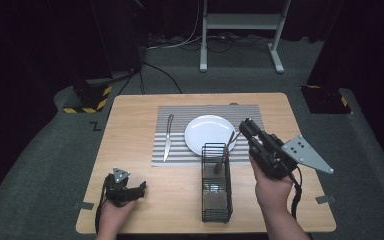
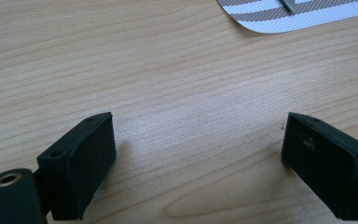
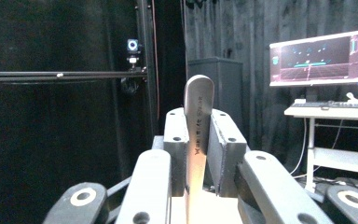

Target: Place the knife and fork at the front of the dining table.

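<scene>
Judged partway through laying a place setting. Already set on the striped placemat [image 1: 180, 112] toward the far edge of the desk [image 1: 130, 125]: a white plate [image 1: 205, 131] and, just to its left, a knife [image 1: 168, 137] lying with its long axis running from near edge to far edge. Left to do, by this reading: bringing the utensil [image 1: 226, 150] out of the wire basket [image 1: 216, 200], which stood near the middle of the near edge, and laying it down beside the plate, probably on the bare right side. Gripped by its handle in the right tool [image 1: 245, 125], raised above the basket's far end, with both pads pressed flat against the metal handle [image 3: 198, 93] and the rounded handle end poking out past the tool's tips [image 3: 199, 126]. Pointed steeply, long axis closer to upright than level: handle end up and leaning toward the far-right corner, working end down inside the basket's far end, hidden behind the wire, so fork or spoon could not be told. Rested on the desk by the near-left corner, the left tool [image 1: 137, 189], spread wide with nothing but bare wood between its pads [image 2: 88, 154].
</scene>
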